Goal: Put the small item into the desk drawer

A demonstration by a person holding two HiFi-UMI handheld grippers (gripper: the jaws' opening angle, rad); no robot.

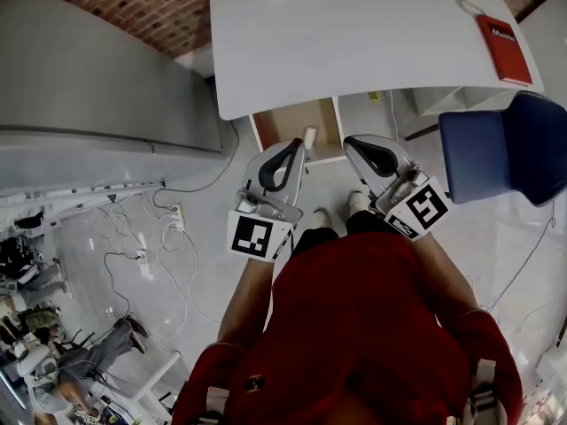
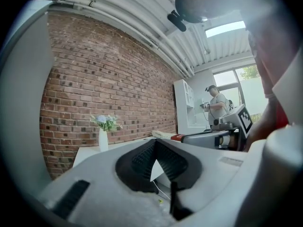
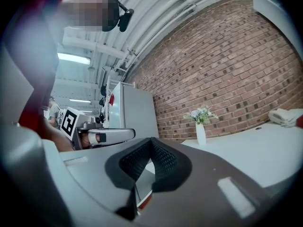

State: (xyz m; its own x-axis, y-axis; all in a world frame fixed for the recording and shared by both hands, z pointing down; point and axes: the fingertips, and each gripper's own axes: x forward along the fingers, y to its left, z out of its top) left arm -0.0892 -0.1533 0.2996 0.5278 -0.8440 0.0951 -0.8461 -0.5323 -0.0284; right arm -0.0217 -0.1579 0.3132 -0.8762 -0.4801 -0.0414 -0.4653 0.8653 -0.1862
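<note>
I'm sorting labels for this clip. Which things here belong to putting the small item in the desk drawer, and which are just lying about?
Job:
- drawer, open under the desk
- small item, apparently in the drawer
- left gripper and right gripper, both shut and empty

Lying about:
- red book
- vase
- blue chair
- cables

A desk (image 1: 354,34) spanned the upper centre, desk drawer (image 1: 282,122) stood open below its front edge, small item (image 1: 310,137) lay inside, book (image 1: 505,49) lay on the desk's right end, chair (image 1: 505,149) stood at right.
</note>
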